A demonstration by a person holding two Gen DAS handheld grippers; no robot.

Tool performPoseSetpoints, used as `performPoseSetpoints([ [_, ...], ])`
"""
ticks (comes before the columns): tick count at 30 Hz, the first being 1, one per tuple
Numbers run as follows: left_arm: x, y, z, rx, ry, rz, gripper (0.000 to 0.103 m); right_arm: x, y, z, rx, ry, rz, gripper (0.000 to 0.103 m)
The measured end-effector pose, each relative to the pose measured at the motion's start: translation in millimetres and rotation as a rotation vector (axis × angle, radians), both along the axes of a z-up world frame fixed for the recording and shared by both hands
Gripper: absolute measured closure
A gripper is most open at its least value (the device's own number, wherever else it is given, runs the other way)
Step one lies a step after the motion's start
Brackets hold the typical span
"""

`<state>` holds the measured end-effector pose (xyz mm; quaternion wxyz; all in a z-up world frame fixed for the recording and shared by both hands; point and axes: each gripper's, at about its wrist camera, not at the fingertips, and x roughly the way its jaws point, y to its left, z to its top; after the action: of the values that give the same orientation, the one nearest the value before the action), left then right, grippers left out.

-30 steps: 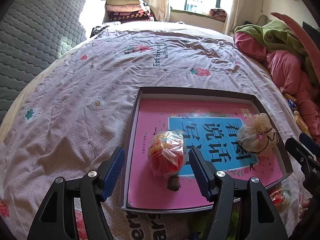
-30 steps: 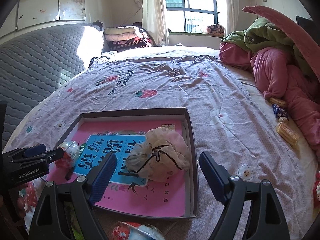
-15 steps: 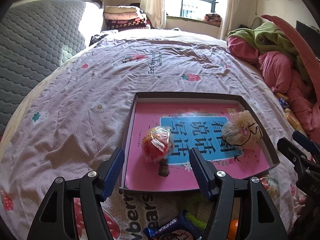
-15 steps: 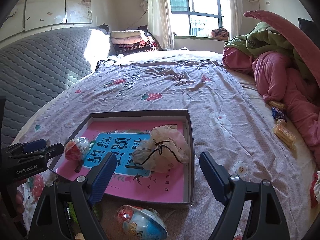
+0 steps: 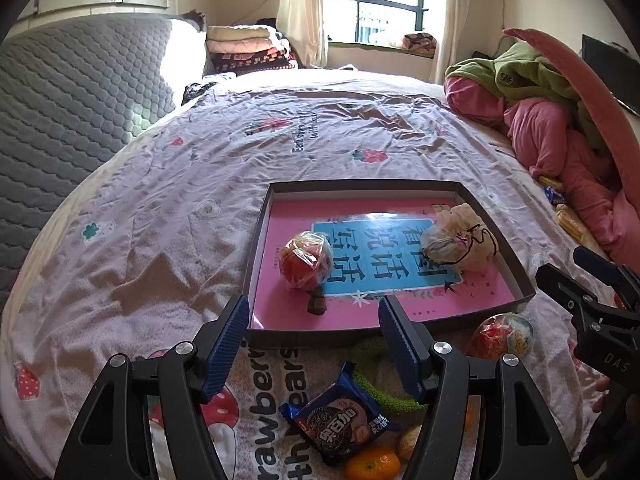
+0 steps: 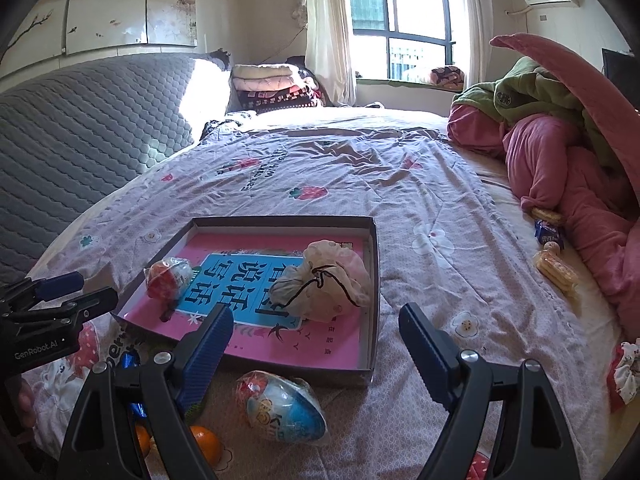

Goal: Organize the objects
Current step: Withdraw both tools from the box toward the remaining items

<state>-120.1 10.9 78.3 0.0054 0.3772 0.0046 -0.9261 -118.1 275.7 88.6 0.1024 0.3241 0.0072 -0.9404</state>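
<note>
On the bed, just ahead of the left tool, sits the shallow dark cardboard box lid with a pink-and-blue printed book lying flat inside it. Left tool: jaws wide, nothing between them. Right tool: also wide, empty.

Already in the tray, so likely the sorted batch: a red egg-shaped toy in clear plastic wrap, ahead of the left tool, and a cream drawstring cloth pouch with black cord, ahead of the right tool, near the tray's right wall. They lie well apart, leaving the middle free for more.

Not yet sorted, lying outside the tray's near wall:
- blue-and-red wrapped egg toy, between the right tool's jaws but lower, not gripped. Probably the next pick for that side.
- dark blue cookie packet, under the left tool's gap, with a green fuzzy band just beside it.
- orange mandarin, at the bottom edge beside the packet.

Off to the right tool's far right: yellow wrapped snacks by the pink quilt.

Obstacles: the tray's near wall stands between loose items and the drop zone, so anything picked needs lifting over it. Items by the left tool are crowded, so a clean grip on the packet looks awkward.
</note>
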Motion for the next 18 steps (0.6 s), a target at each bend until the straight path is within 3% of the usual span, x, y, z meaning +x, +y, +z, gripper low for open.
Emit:
performPoseSetpoints([
  [18,41.6,9.6,-13.4,0.026,-0.034,0.004,0.034,14.5,11.8,-5.7,-0.014,-0.013,0.016,0.018],
])
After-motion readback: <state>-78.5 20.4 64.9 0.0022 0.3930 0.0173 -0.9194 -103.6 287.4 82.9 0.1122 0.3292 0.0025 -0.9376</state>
